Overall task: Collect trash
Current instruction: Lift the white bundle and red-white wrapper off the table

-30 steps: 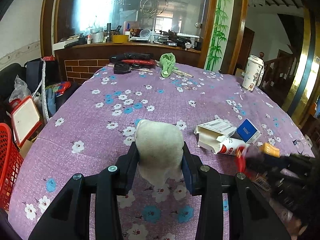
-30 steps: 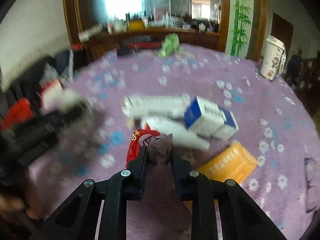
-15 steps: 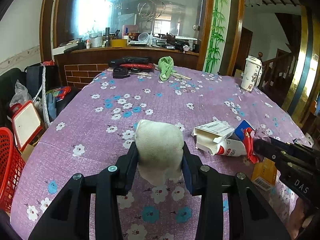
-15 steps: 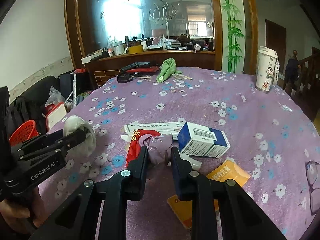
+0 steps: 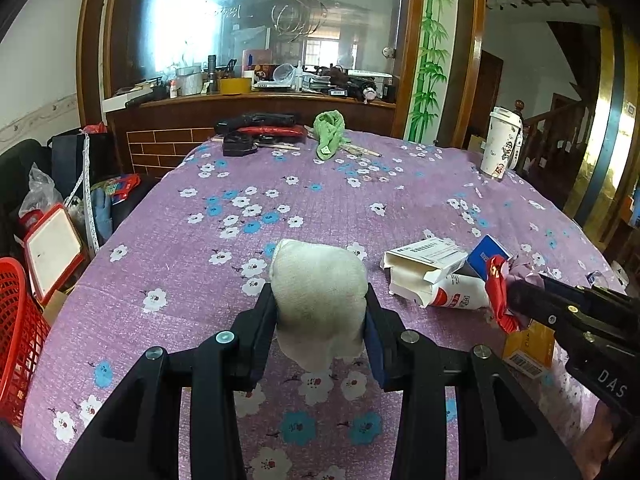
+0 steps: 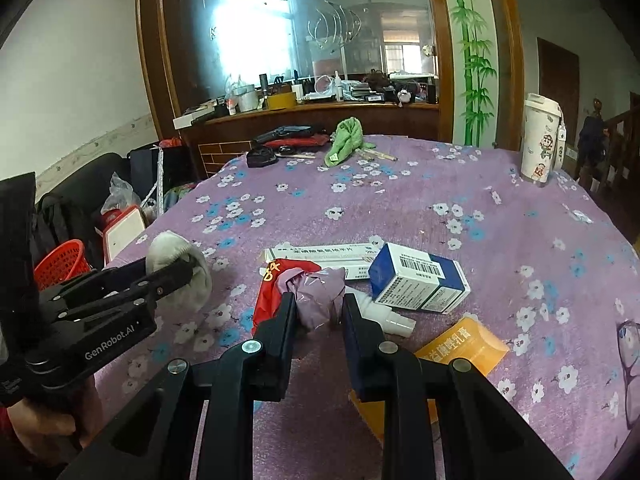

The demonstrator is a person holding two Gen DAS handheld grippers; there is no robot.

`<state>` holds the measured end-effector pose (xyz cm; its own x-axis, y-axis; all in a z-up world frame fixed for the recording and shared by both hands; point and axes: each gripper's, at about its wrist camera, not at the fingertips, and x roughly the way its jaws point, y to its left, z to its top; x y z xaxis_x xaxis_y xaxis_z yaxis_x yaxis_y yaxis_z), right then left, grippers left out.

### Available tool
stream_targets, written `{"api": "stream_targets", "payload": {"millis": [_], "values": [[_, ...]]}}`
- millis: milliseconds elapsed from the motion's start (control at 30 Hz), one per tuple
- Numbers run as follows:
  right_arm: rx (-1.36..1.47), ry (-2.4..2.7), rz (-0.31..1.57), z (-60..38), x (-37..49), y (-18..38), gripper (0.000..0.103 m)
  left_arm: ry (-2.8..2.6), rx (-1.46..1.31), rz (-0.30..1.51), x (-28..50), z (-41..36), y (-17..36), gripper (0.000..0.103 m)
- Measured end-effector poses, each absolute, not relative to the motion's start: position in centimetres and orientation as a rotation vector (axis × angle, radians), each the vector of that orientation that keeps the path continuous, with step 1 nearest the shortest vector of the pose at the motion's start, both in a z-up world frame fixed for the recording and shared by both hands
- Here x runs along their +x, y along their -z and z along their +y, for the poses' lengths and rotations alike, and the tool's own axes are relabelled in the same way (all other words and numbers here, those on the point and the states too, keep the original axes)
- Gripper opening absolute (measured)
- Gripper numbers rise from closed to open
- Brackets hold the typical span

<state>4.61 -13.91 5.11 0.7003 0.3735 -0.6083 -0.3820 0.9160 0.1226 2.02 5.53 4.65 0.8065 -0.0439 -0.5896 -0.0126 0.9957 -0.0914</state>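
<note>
Both wrist cameras look forward and slightly down over their own fingers, close above the purple tablecloth [image 5: 320, 200], sharing the boxes [image 6: 416, 280] and the far mirror [image 5: 260, 20].

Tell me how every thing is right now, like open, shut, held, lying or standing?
left gripper: shut on the white sock.
white sock: held, bunched.
right gripper: shut on the crumpled wrapper.
crumpled wrapper: held, scrunched.
white carton: lying, end flap open.
blue box: lying, closed.
white bottle: lying on its side.
orange box: lying flat.
tall cup: standing, lid on.
green cloth: lying crumpled.
</note>
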Motion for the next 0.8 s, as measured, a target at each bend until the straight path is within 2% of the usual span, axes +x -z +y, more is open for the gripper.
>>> {"api": "stream_targets", "payload": {"millis": [800], "values": [[-0.028, -0.408, 0.649, -13.9, 4.41, -5.43, 0.024, -0.012, -0.061, 0.607, 1.62, 5.25, -4.96, 0.038]]}}
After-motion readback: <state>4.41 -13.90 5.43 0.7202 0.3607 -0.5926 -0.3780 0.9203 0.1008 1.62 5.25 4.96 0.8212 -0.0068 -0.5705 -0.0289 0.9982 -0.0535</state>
